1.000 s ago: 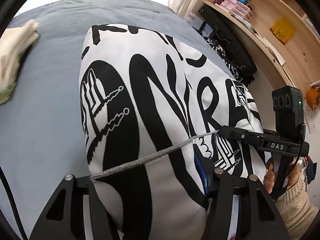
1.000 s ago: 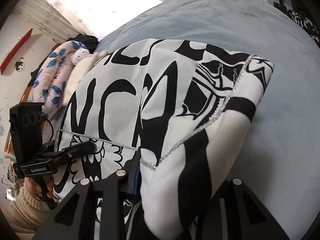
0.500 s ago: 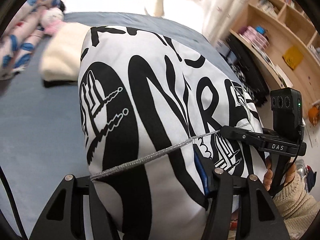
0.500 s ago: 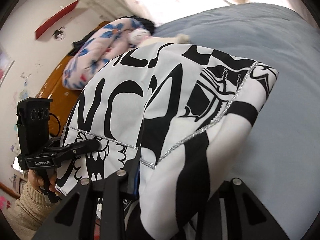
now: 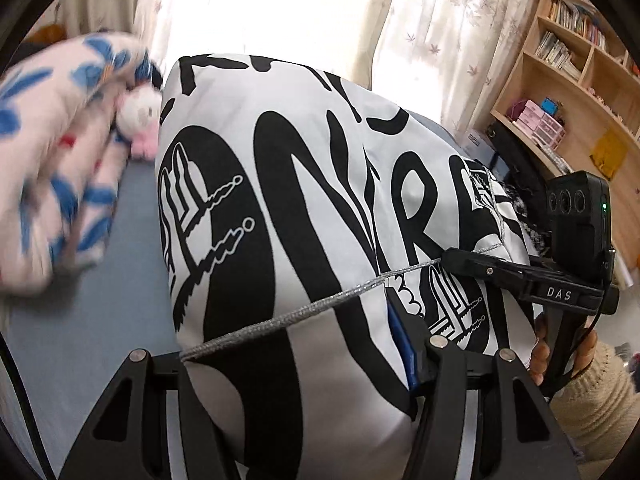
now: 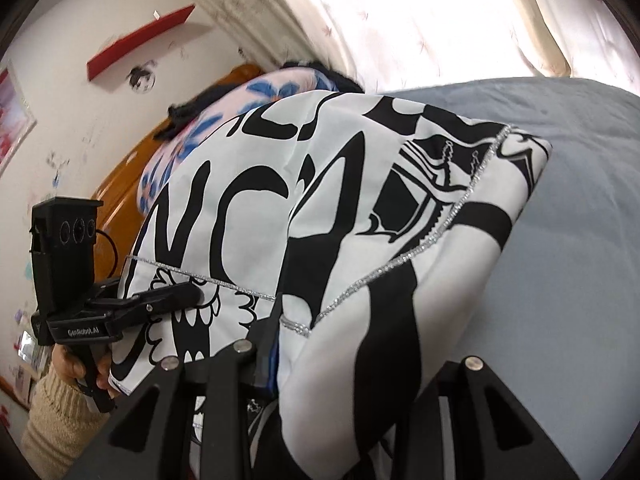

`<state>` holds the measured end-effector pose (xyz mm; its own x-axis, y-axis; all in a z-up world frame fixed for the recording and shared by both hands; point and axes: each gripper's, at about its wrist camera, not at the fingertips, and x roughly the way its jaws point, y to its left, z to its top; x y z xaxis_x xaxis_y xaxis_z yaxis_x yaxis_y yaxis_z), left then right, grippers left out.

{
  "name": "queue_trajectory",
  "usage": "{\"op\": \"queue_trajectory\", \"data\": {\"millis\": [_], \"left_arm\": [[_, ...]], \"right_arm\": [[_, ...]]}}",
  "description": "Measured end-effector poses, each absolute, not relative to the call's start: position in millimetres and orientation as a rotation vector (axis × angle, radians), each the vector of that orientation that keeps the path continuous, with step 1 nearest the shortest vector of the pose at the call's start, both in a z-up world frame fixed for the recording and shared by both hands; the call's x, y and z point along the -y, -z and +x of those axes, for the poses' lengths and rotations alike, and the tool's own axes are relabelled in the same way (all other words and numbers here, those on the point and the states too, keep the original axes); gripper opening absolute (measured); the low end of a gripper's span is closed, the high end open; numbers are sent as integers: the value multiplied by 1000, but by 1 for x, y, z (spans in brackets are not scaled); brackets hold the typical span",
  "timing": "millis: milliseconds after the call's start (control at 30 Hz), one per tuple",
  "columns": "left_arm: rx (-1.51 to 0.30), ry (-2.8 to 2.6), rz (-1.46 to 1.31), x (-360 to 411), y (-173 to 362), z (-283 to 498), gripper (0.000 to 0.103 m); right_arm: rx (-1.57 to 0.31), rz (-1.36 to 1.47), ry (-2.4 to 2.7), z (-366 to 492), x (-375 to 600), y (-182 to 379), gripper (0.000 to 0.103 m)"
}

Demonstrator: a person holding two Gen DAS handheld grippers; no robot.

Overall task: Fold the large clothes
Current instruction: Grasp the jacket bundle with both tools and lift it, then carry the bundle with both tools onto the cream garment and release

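Garment (image 5: 304, 216), black-and-white print, hangs doubled above the bed (image 6: 580, 240), pinched by left tool (image 6: 176, 296) and right tool (image 5: 460, 260); at least 1 fold appears made, laying flat remains.

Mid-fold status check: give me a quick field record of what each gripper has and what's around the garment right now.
garment: black-and-white printed garment with silver trim, draped over both grippers
left gripper: shut on the garment's edge
right gripper: shut on the garment's edge by the silver trim
surface: grey-blue bed beneath the garment
nearby: floral blanket and pink plush toy at the head of the bed
background: wooden bookshelf, curtained window
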<state>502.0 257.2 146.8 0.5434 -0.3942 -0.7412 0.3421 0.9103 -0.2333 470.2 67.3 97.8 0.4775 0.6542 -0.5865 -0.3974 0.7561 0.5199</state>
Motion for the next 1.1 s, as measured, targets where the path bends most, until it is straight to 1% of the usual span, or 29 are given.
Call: {"op": "queue_trajectory", "data": {"millis": [100, 200, 333, 400, 467, 500, 533, 567, 600, 700, 833, 933, 1033, 1067, 1100], "left_arm": [[-873, 432, -43, -256, -147, 556, 57], [-880, 417, -31, -261, -129, 615, 57], [-915, 416, -58, -268, -86, 669, 57], [-968, 407, -86, -271, -54, 693, 59], [-1061, 351, -76, -270, -9, 721, 68], [-1087, 317, -62, -269, 7, 728, 79], [-1086, 300, -55, -270, 21, 732, 89], [-1058, 290, -60, -273, 28, 732, 94], [-1033, 281, -68, -275, 30, 730, 103], [-1023, 304, -116, -287, 36, 729, 103], [-1003, 284, -90, -288, 32, 727, 103], [-997, 220, -55, -281, 15, 717, 101], [-929, 158, -5, -279, -11, 698, 101], [-892, 147, -9, -279, -22, 690, 99], [-856, 139, -20, -280, -34, 681, 93]], "right_arm": [[-827, 381, -646, 521, -75, -88, 32], [-829, 423, -636, 572, -83, -70, 32], [-875, 475, -610, 621, -84, -31, 32], [-919, 485, -571, 640, -86, -2, 32], [-985, 476, -526, 654, -86, 32, 33], [-1024, 458, -492, 659, -87, 49, 37], [-1038, 436, -464, 661, -85, 63, 46], [-1031, 434, -456, 661, -82, 70, 51], [-1022, 449, -465, 661, -78, 74, 56], [-1014, 475, -537, 656, -71, 77, 59], [-1049, 430, -531, 644, -62, 66, 59], [-1029, 340, -455, 632, -60, 46, 59], [-951, 283, -372, 612, -50, 18, 59], [-922, 271, -361, 607, -49, 9, 59], [-887, 254, -355, 602, -50, -1, 59]]}}
